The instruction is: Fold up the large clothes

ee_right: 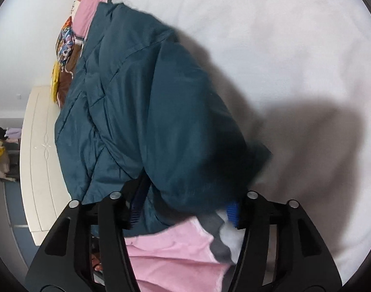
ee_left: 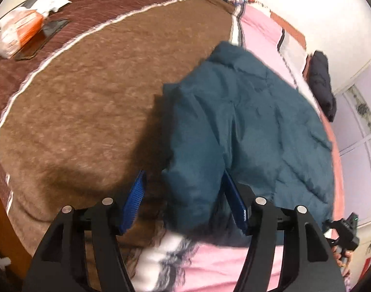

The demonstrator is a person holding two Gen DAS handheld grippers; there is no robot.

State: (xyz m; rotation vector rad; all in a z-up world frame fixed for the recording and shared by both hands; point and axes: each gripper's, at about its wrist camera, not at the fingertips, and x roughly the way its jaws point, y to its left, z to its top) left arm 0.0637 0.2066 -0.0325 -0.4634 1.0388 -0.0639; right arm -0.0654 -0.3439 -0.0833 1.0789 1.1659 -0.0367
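Jacket (ee_left: 246, 126), teal and quilted, is laid on the pink blanket (ee_left: 234, 265) beside a brown blanket (ee_left: 88, 97). Left gripper (ee_left: 185, 202) jaws are spread, jacket edge sat between them, not pinched. Right gripper (ee_right: 185, 209) is spread too, jacket hem draped loosely between its pads.

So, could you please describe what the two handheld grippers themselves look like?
Both the left gripper and right gripper look alike: matte black, with triangular cut-outs, round silver pins at the joints and ribbed blue pads on the fingers. No cables or sleeves show.
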